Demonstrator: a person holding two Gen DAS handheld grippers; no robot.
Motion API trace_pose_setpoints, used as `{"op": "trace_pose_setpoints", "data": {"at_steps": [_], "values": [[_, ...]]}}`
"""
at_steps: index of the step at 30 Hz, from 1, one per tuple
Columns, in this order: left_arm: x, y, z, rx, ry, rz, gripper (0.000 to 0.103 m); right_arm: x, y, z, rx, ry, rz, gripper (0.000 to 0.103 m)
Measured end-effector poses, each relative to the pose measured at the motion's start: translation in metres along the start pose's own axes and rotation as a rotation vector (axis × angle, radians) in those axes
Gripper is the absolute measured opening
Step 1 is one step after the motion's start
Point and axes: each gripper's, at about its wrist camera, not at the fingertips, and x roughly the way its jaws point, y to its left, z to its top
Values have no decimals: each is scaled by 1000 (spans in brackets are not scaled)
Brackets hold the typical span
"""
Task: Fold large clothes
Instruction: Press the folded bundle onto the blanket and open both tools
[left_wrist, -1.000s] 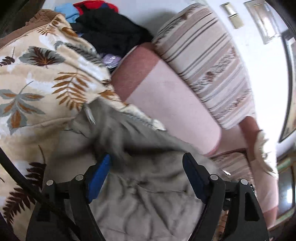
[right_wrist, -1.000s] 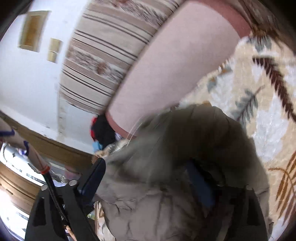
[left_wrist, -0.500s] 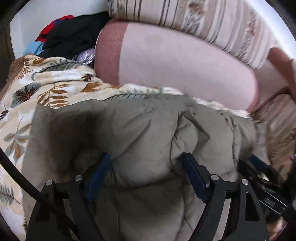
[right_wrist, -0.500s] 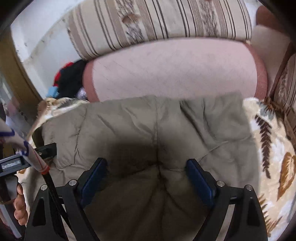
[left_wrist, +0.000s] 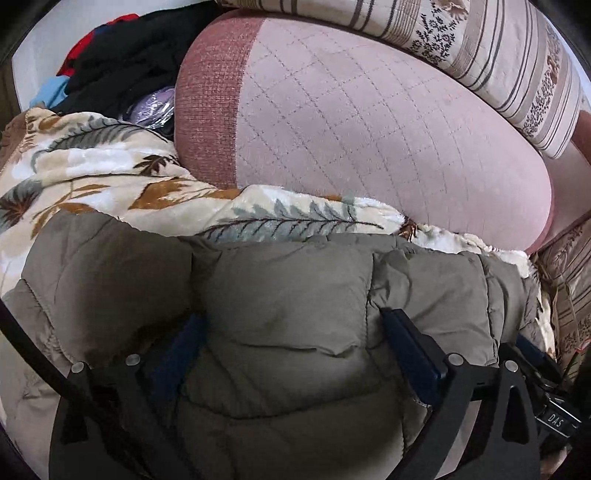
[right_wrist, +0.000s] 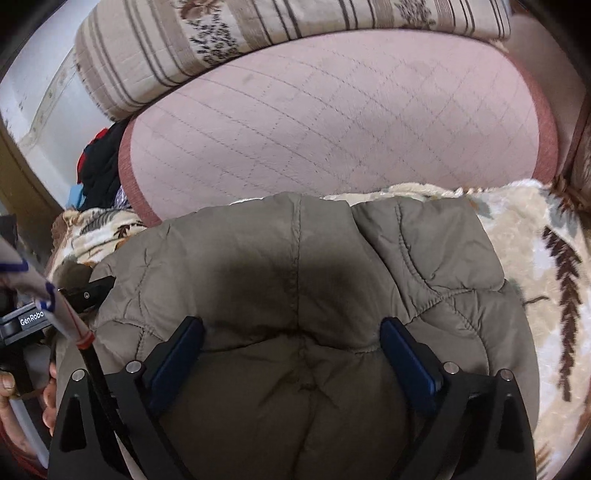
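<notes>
A bulky olive-grey quilted jacket is lying on a leaf-patterned blanket spread over a sofa seat, filling the lower half of both wrist views. Behind it, across the upper middle of each frame, a pink quilted cushion is leaning against a striped back cushion. A heap of dark and red clothes is sitting at the upper left of the left view.

The left tongs are standing wide, their blue pads pressing down into the padding on either side of a puffed panel without pinching it. The right tongs are spread wide too, resting on the jacket at the lower centre of their view, astride the centre seam. At the left edge of the right view the other tool and the person's fingers are showing, so the two are working close together.

The step looks to be flattening a fold just laid over. To do it well, I would be pressing evenly with both tools and sliding outward from the seam toward the edges, so trapped air is escaping and the padding is not springing back. Keeping the far edge parallel to the cushion would be helping the next fold come out square. The slick shell may be slipping on the plush blanket, so pressure should be going down rather than forward.
</notes>
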Motion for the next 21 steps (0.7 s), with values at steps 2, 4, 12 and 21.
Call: {"op": "trace_pose_setpoints", "data": {"at_steps": [2, 4, 12, 21], "values": [[1, 1, 0, -5, 0, -13, 100, 2, -3, -1, 12, 2, 9, 101], [-4, 6, 1, -22, -3, -36, 100, 1, -2, -2, 6, 7, 0, 101], [-74, 61, -23, -95, -99, -21, 98, -65, -11, -21, -11, -92, -53, 97], [-68, 138, -35, -269, -65, -13, 98, -58, -58, -39, 79, -56, -152, 97]]}}
